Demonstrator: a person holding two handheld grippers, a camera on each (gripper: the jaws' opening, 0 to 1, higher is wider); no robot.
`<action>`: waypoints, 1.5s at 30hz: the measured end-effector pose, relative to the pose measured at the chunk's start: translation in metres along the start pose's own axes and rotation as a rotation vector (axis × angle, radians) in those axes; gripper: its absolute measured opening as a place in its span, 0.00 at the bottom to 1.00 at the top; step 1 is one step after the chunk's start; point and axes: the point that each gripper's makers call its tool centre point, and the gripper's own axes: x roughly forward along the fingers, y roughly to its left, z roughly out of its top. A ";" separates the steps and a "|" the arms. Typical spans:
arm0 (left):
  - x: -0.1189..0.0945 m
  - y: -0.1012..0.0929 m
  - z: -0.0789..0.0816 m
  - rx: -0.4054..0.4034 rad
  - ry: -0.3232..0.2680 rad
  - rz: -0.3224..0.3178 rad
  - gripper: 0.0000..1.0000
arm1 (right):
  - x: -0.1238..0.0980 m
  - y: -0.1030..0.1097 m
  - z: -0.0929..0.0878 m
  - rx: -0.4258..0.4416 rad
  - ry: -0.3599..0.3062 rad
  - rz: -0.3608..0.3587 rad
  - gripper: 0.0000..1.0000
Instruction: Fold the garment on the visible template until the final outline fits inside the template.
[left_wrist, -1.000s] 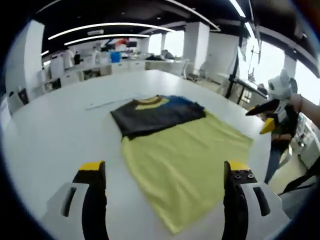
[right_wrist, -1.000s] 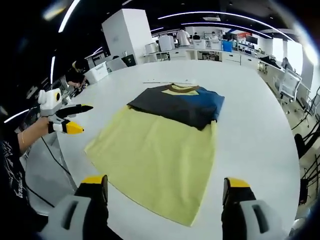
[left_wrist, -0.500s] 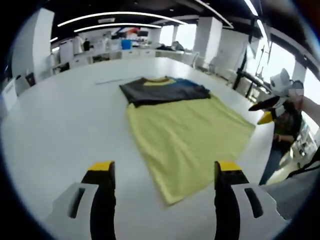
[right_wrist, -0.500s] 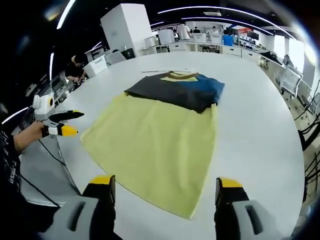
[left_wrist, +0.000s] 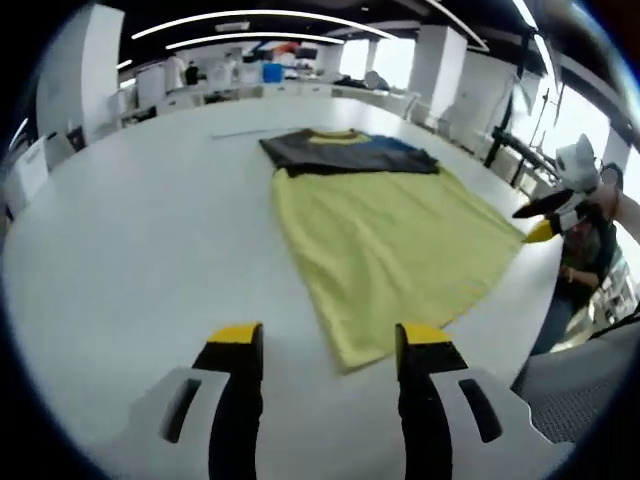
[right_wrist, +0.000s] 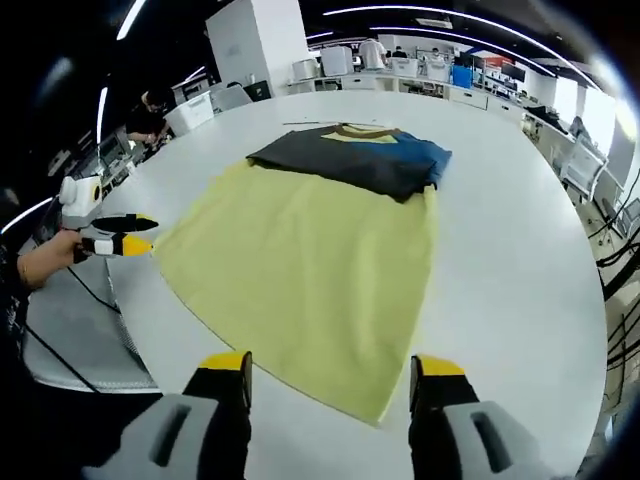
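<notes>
White table (left_wrist: 120, 240) bare around yellow garment (right_wrist: 300, 270) — left gripper (left_wrist: 325, 345), right gripper (right_wrist: 330, 370) agape, empty, seemingly above hem.

A broad white table (left_wrist: 130, 230) spreads ahead of both grippers, with bare tabletop on every side of the flat yellow garment (left_wrist: 400, 240). Ahead of the left gripper (left_wrist: 328, 342), the nearest hem corner lies just beyond and between its parted jaws; open table runs wide to its left. To its right, the right gripper (left_wrist: 545, 215) hangs past the garment's far edge. Ahead of the right gripper (right_wrist: 330, 365), the hem lies just beyond its spread jaws, with clear table to the right. To its left, the left gripper (right_wrist: 125, 235) hovers beside the table's edge. Nothing stands upright on the cloth; a dark folded section (right_wrist: 350, 160) lies flat at the far end.
</notes>
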 end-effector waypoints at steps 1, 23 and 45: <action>0.000 -0.001 -0.002 -0.018 0.003 -0.008 0.46 | 0.000 0.000 -0.001 0.005 -0.001 -0.001 0.57; 0.000 -0.004 -0.013 -0.029 0.057 0.031 0.24 | -0.002 -0.020 -0.020 0.094 0.012 -0.107 0.26; 0.004 -0.014 -0.018 -0.016 0.138 0.034 0.00 | -0.006 -0.023 -0.024 0.146 0.014 -0.149 0.00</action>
